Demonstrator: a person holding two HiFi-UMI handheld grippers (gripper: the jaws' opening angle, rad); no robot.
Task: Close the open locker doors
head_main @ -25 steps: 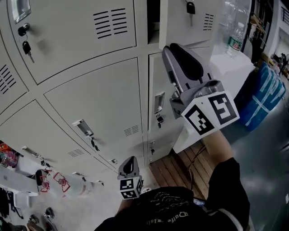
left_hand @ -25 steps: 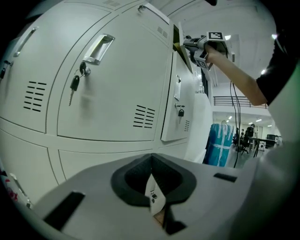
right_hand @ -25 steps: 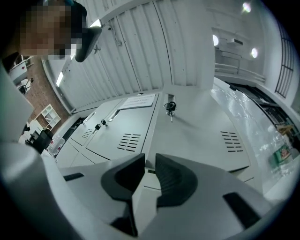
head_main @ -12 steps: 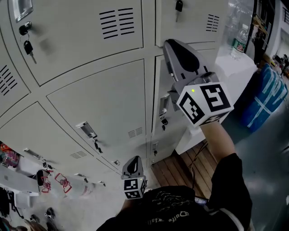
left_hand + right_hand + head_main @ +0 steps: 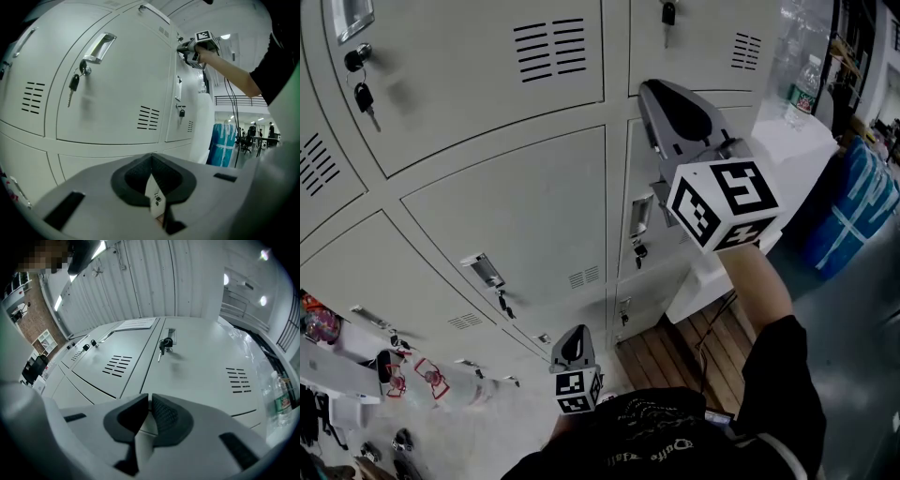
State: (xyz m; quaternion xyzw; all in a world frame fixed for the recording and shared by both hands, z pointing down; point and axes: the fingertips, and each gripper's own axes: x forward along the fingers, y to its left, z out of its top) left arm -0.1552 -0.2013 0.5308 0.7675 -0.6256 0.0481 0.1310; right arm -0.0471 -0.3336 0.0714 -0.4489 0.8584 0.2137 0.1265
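Locker doors [image 5: 506,206] fill the wall in front of us, and every one we can see sits flush in its frame. Nearest, low by our body, the left gripper [image 5: 574,345] hangs with its jaws pressed together on nothing. Higher up, our right gripper [image 5: 661,98] reaches to the right-hand column, jaws likewise closed and empty. Its tips are at the top edge of a middle door [image 5: 661,258]; we cannot tell whether they touch it. A key [image 5: 362,96] hangs from a lock at upper left. Beyond the lockers a water bottle [image 5: 802,89] stands on a white cabinet [image 5: 783,150].
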